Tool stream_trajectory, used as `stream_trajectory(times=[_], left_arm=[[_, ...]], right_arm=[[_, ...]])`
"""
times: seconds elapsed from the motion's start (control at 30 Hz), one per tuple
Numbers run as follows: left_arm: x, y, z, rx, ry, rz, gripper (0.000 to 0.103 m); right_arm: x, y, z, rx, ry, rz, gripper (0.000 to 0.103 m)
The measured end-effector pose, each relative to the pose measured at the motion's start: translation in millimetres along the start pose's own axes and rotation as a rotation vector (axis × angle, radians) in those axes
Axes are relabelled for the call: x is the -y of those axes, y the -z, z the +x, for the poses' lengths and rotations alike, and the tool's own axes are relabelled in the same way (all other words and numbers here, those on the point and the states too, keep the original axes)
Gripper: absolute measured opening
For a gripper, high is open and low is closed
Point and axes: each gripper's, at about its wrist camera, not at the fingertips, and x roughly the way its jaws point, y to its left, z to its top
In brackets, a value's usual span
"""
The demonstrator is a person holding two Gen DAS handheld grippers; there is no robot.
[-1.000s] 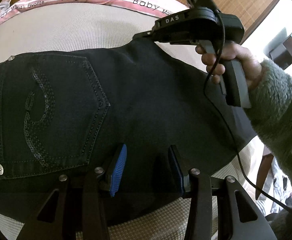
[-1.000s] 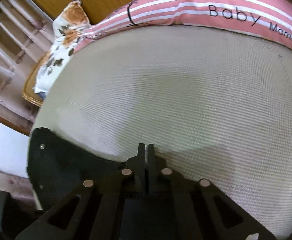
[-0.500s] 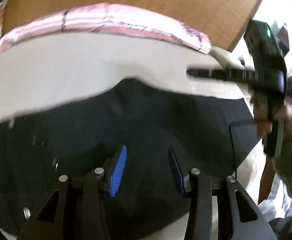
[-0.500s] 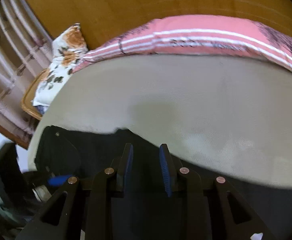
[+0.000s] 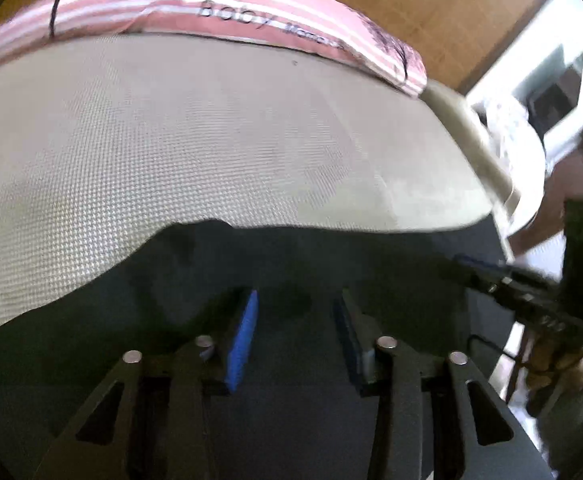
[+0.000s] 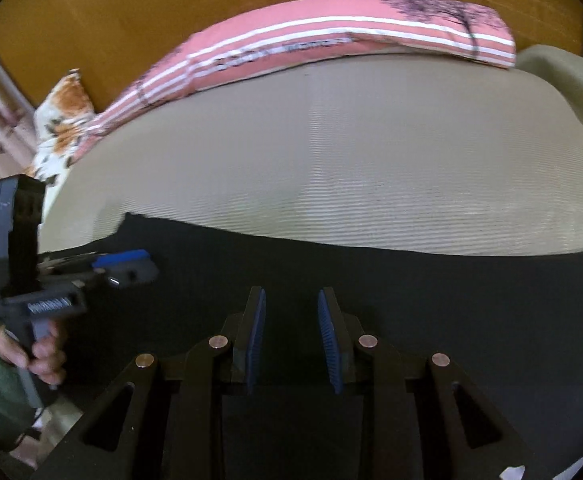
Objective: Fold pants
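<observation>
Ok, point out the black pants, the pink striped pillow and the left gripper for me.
black pants (image 6: pixel 431 300), right wrist view, on the flat dark cloth right of the fingers.
pink striped pillow (image 6: pixel 331 36), right wrist view, on its white-striped middle.
left gripper (image 5: pixel 295 332), left wrist view, midway between its open blue-padded fingers.

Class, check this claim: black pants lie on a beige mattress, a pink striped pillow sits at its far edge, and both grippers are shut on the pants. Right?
Not quite. Both wrist views show the left gripper and right gripper open above the pants, gripping nothing. The mattress and pillow are as stated.

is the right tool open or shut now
Open: the right tool shows a clear gap between its blue pads, with dark pants visible through it.
</observation>
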Motion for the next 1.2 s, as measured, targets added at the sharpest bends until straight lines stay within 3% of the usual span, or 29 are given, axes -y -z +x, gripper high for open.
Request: stream_trajectory(times=[0.13,0.43,0.63,0.87,1.2], left_arm=[[-10.9,0.2,-5.2,0.002,0.015,-0.039,0.030],[-11.2,24.7,-23.1,0.002,-0.057,0.028,0.030],[-8.0,66.0,-50.4,-0.013,-0.147,0.093,0.043],[-7.9,119.3,-73.2,0.004,-0.190,0.102,0.044],[-0.2,136.9,-80.4,0.031,-0.239,0.066,0.044]], right_arm=[[19.5,-1.7,13.4,0.009,0.093,0.032,0.024],[22.7,2.1,5.3,0.017,0.072,0.068,0.026],[22.3,30.4,-18.1,0.013,0.048,0.089,0.028],[32.7,79.2,-37.4,-0.027,0.042,0.134,0.029],[52.5,112.7,-69.6,0.003,0.030,0.218,0.034]])
